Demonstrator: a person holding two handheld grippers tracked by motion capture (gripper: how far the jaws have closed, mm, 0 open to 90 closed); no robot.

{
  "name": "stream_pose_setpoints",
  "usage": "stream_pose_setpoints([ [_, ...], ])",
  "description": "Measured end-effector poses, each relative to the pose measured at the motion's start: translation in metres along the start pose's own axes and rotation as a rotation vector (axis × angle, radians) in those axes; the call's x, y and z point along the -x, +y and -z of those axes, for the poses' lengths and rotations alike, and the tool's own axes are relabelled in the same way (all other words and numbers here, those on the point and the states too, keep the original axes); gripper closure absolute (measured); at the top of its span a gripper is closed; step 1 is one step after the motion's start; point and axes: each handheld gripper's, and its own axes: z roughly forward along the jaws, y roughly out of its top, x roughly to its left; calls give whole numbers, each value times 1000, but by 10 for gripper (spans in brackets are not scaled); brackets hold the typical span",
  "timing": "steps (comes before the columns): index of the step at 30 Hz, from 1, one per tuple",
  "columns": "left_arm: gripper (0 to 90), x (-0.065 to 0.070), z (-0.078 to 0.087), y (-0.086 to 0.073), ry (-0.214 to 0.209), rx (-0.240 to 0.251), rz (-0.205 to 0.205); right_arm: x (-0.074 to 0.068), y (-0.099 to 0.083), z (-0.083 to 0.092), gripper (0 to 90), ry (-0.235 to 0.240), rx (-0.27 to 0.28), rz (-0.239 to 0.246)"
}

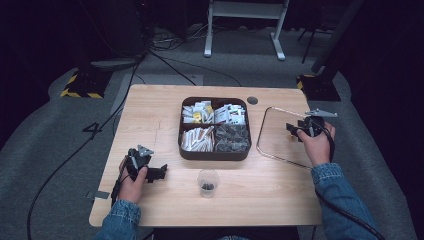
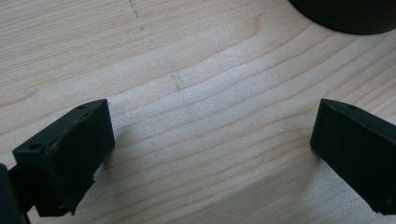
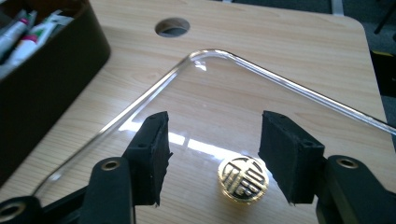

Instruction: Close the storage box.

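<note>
A clear flat tray (image 1: 262,131) lies on the right side of the wooden table (image 1: 150,110). In the right gripper view a round gold-and-black emblem (image 3: 243,179) rests on the clear tray (image 3: 280,81). My right gripper (image 3: 215,135) is open just above it, and the emblem sits low between the jaws, nearer the right one, with no pad touching it. In the high view the right gripper (image 1: 291,129) hovers over the tray's middle. My left gripper (image 1: 159,173) rests at the table's front left. Its jaws stand wide open over bare wood in the left gripper view (image 2: 212,140).
A dark box (image 1: 215,154) with four compartments holds several sachets at the table's centre; its wall (image 3: 46,79) is to the left of the tray. A clear cup (image 1: 208,182) with dark pieces stands in front of it. A round hole (image 1: 252,100) is in the tabletop behind the tray.
</note>
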Motion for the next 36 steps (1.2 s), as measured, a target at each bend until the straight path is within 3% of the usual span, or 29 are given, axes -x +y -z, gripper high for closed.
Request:
stream_pose_setpoints([
  [8,0,0,0,0,0,0,0,14,-21,-15,439,-20,-57,-24],
  [19,0,0,0,0,0,0,0,13,-33,-27,499,-28,-106,-40],
  [24,0,0,0,0,0,0,0,12,-33,-28,580,-46,-113,-24],
  [36,0,0,0,0,0,0,0,12,-35,-28,590,-47,-94,-6],
])
